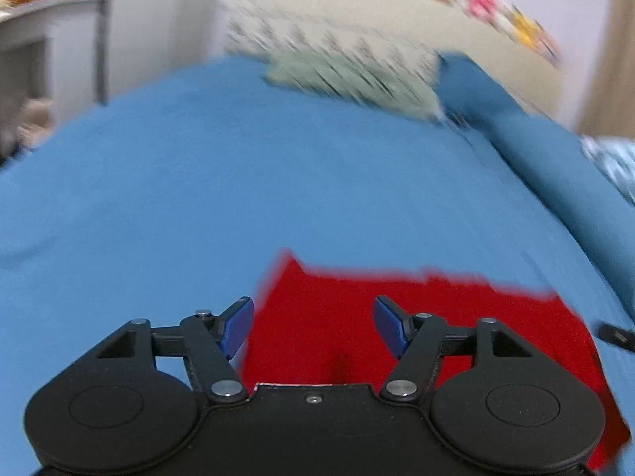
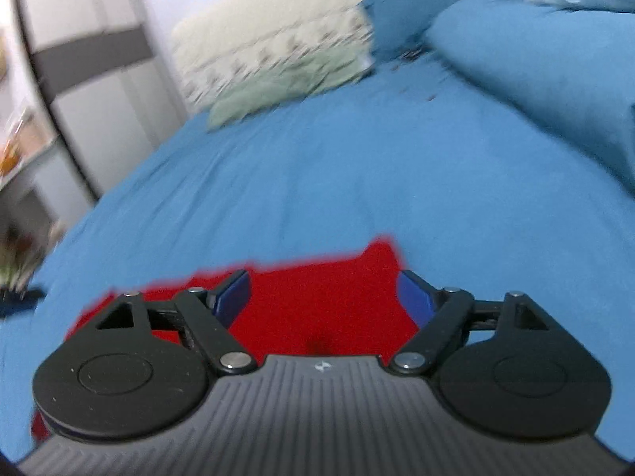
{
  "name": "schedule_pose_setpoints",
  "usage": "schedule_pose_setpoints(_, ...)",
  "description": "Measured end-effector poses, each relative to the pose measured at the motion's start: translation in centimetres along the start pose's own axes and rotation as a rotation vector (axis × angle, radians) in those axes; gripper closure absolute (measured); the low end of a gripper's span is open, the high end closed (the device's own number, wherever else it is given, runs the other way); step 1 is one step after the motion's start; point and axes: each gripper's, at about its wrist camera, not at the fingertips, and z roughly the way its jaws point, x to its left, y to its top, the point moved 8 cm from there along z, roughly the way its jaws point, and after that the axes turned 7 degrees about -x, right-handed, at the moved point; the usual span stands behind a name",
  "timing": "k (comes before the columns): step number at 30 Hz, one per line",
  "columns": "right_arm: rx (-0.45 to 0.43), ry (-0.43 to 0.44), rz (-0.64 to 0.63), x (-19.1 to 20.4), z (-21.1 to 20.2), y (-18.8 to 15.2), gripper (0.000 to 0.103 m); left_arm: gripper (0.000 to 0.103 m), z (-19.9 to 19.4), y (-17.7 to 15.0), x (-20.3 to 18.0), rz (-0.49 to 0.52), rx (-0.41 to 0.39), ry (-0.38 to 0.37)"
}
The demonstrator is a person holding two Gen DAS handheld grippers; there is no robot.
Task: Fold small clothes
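Left wrist view first, and we see a grey shelf unit (image 1: 35,35) far left, blurred, with something orange on top that we cannot make out. Moving right, the blue bedsheet (image 1: 238,182) fills the middle ground, bare all the way back to a pale green cushion (image 1: 349,79) lying against a cream patterned pillow (image 1: 317,27) at the far end. Right of that, a folded blue blanket (image 1: 535,146) runs along the right side of the bed. Near us, the red garment (image 1: 416,317) lies flat on the sheet, its far edge uneven. Our left gripper (image 1: 313,327) sits over the garment's left part with its blue pads apart and nothing pinched between them; whether the fingertips touch the cloth we cannot tell. At the far right edge a dark bit of the other tool just peeks in.

Now the right wrist view: a wardrobe (image 2: 99,71) stands far left, the same green cushion (image 2: 278,91) and blanket sit beyond, and nothing lies on the sheet between us and them. Our right gripper (image 2: 323,297) hangs over the garment's right end, pads wide apart, gripping nothing.
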Motion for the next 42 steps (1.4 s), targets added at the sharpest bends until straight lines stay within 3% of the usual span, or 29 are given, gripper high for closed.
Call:
schedule_pose_setpoints(2, 0.059, 0.018, -0.024, 0.8, 0.1, -2.3, 0.006, 0.031, 1.0, -2.8, -0.9, 0.024, 0.073, -0.038)
schedule_pose_setpoints(4, 0.115, 0.011, -0.036, 1.0, 0.5, -4.5, 0.006, 0.031, 2.3, -5.3, -0.5, 0.053, 0.135, 0.006)
schedule_pose_setpoints(6, 0.156, -0.052, -0.063, 0.1, 1.2, -6.1, 0.007, 0.030, 2.6, -6.1, -0.3, 0.081, 0.115, 0.004)
schedule_pose_setpoints(12, 0.119, -0.170, -0.157, 0.1, 1.2, -7.2, 0.007, 0.030, 2.0, -5.4, -2.4, 0.187, 0.150, 0.082)
schedule_pose_setpoints(15, 0.092, -0.177, -0.133, 0.6, 0.0, -5.9, 0.007, 0.029, -0.8, -4.7, -3.3, 0.208, 0.109, 0.063)
schedule_pose_setpoints(17, 0.037, -0.196, -0.125, 0.6, -1.5, -4.0, 0.007, 0.020, -2.4, -4.0, -3.8, 0.229, 0.066, 0.063)
schedule_pose_setpoints(18, 0.026, -0.242, -0.142, 0.5, -2.5, -3.3, 0.007, 0.003, -3.6, -3.7, -4.2, 0.234, 0.044, 0.066)
schedule_pose_setpoints(20, 0.020, -0.315, -0.191, -0.1, -5.2, -2.2, 0.006, 0.000, -5.6, -3.4, -5.3, 0.236, -0.004, 0.043)
schedule_pose_setpoints(23, 0.003, -0.260, -0.224, -0.6, -8.8, -1.3, 0.004, 0.000, -6.7, -3.5, -7.5, 0.241, -0.001, -0.014)
schedule_pose_setpoints(26, 0.070, -0.243, -0.170, -2.1, -10.2, -2.0, 0.004, 0.000, -6.5, -4.3, -9.9, 0.269, 0.017, -0.040)
schedule_pose_setpoints(33, 0.142, -0.237, -0.082, -4.6, -8.7, -6.8, 0.009, 0.000, -2.3, -6.7, -13.2, 0.279, 0.102, -0.048)
schedule_pose_setpoints(36, 0.156, -0.219, -0.074, -4.6, -7.5, -8.9, 0.020, 0.000, -0.5, -8.1, -13.8, 0.297, 0.141, -0.044)
schedule_pose_setpoints(39, 0.139, -0.227, -0.094, -4.2, -6.6, -10.1, 0.023, 0.000, 1.0, -9.5, -14.1, 0.326, 0.181, -0.020)
schedule_pose_setpoints(42, 0.122, -0.209, -0.129, -3.1, -6.7, -10.6, 0.049, 0.000, 1.9, -10.7, -13.9, 0.334, 0.208, -0.016)
